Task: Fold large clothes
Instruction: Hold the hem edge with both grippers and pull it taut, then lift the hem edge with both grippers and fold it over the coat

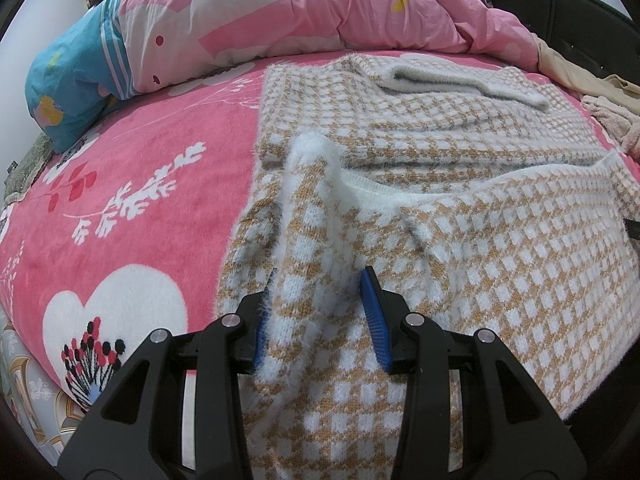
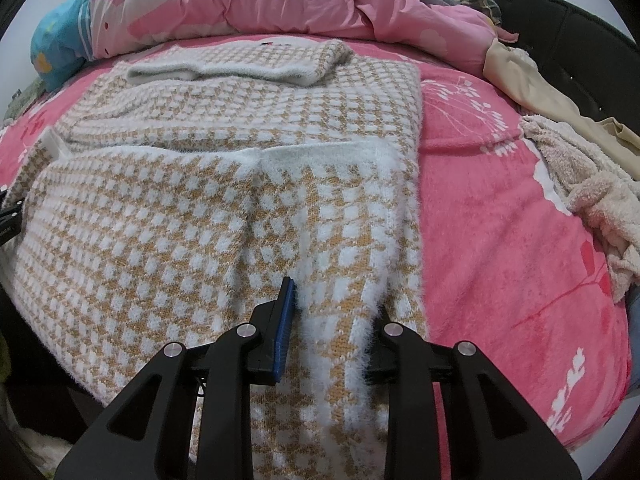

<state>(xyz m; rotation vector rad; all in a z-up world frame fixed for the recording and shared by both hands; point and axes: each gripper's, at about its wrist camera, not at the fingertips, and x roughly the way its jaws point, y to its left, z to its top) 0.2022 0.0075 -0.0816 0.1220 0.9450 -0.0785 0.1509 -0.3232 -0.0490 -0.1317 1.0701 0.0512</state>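
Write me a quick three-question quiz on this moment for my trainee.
1. True or false: the checked sweater lies on a green blanket.
2. What do the left tongs and the right tongs each have between their pads? A. sweater fabric B. a pillow C. nothing
3. Fill in: in the right wrist view, the fluffy towel lies to the sweater's ___.
Key: 1 false, it lies on a pink blanket; 2 A; 3 right.
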